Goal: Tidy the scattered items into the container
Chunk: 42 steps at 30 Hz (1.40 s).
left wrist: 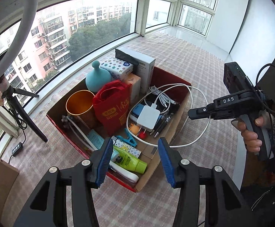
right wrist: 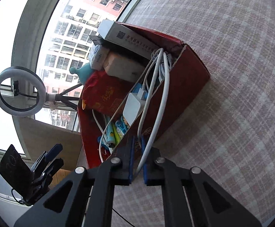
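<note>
**Charger cable pinched outside a nearly full box**

From the left wrist camera, the left gripper (left wrist: pixel 135 160) hangs released above the near corner of the red cardboard box (left wrist: pixel 177 111), its blue pads spread wide with nothing between them. The box sits on a checked cloth (left wrist: pixel 184 56) by the window and is packed: a teal vase (left wrist: pixel 97 77), a gold cup (left wrist: pixel 78 104), a red tote bag (left wrist: pixel 113 107), a green tube (left wrist: pixel 131 161) and a white charger brick (left wrist: pixel 148 117) lying on top of some pens. The charger's white cable (left wrist: pixel 200 130) loops over the box's right wall and out onto the cloth. The right gripper (left wrist: pixel 196 112) is off to the right, beside the box, held in a hand (left wrist: pixel 250 134).

From the right wrist camera, the right gripper (right wrist: pixel 137 158) is clenched on the white cable (right wrist: pixel 163 98), which runs up between the pads and over the wall of the red cardboard box (right wrist: pixel 181 96) to the charger brick (right wrist: pixel 132 107). The left gripper (right wrist: pixel 52 157) shows at lower left, apart from the box.
</note>
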### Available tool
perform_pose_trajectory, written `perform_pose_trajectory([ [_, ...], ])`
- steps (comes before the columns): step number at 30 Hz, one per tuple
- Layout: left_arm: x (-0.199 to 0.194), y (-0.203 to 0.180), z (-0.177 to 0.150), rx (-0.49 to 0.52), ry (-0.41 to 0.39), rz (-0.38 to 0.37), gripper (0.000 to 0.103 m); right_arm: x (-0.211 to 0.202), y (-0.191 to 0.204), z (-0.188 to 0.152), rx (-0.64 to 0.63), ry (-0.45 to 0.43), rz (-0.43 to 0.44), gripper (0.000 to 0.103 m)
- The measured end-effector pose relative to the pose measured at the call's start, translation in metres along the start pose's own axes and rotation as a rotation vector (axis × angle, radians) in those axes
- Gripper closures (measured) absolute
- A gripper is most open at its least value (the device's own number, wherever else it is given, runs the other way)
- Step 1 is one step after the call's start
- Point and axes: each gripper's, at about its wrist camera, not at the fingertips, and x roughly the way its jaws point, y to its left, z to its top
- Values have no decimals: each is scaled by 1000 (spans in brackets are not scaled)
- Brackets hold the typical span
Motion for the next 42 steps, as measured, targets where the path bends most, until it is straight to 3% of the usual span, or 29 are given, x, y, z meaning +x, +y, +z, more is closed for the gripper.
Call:
perform_pose_trajectory([
  [6,-12,16,-20,-41,-8,21,56,7,17,12,189,39,197,99],
  [12,-13,23,-28,-55,-13,16,56,18,37,27,262,43,291,100],
  [17,-12,22,-30,-40,-10,5,56,19,71,39,113,28,176,100],
  [21,-2,14,-21,-26,-16,-19,56,23,90,55,-1,-19,3,99],
  [26,26,-23,11,66,-35,-85,56,29,93,61,-10,-21,-54,99],
  [29,48,-49,34,146,-32,-75,54,31,96,60,-25,-16,-67,99],
  [32,68,-61,49,189,-3,-79,69,30,98,60,-36,-13,-77,99],
  [33,72,-60,51,184,8,-87,85,29,97,60,-38,-17,-79,99],
  [34,76,-58,53,178,19,-96,92,27,96,61,-40,-22,-80,98],
  [40,81,-50,57,169,40,-87,94,27,92,60,-40,10,-65,91],
  [41,83,-49,58,167,45,-81,94,25,94,58,-50,18,-71,87],
  [42,84,-48,59,164,50,-75,94,24,95,55,-60,27,-76,73],
])
